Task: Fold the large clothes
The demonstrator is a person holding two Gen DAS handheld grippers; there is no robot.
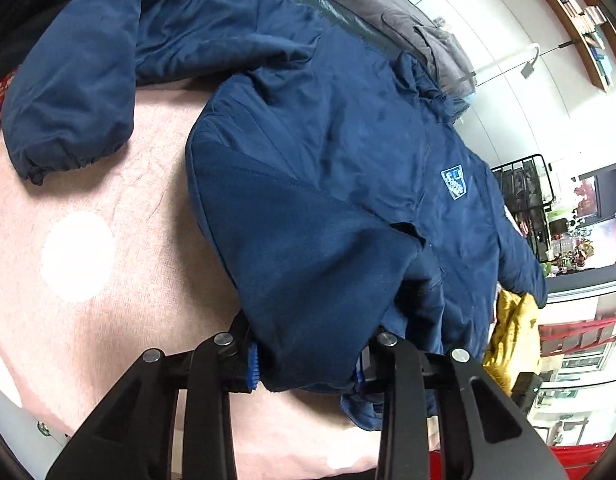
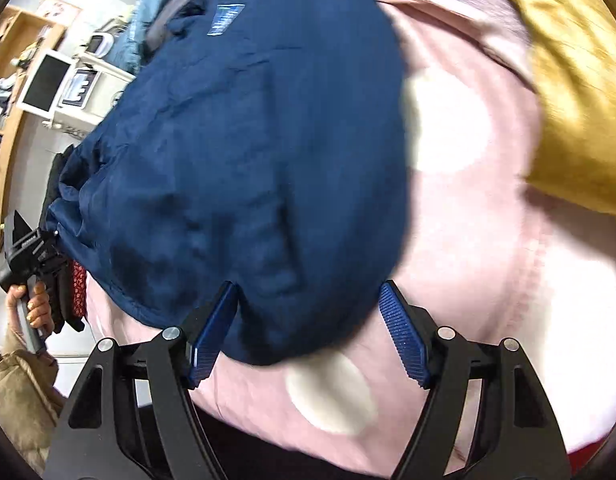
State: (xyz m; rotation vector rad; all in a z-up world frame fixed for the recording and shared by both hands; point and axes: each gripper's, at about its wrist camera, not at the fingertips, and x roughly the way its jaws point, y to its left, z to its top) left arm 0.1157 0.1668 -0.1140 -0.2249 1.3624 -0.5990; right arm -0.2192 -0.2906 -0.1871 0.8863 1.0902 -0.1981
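A large navy blue jacket (image 1: 328,152) with a small light-blue chest patch (image 1: 454,184) lies on a pink blanket with white dots (image 1: 107,208). One sleeve (image 1: 71,92) stretches to the upper left. My left gripper (image 1: 308,360) has jacket fabric bunched between its fingers at the near hem. In the right wrist view the jacket (image 2: 235,152) is a blurred mound. My right gripper (image 2: 308,328) is open, its blue pads (image 2: 404,336) either side of the jacket's near edge. The left gripper also shows in the right wrist view (image 2: 35,252), at the jacket's far left corner.
A mustard-yellow garment (image 2: 576,92) lies on the blanket to the right, also in the left wrist view (image 1: 512,332). A grey garment (image 1: 408,12) lies beyond the jacket. Shelves and a white appliance (image 2: 47,84) stand at the room's edge.
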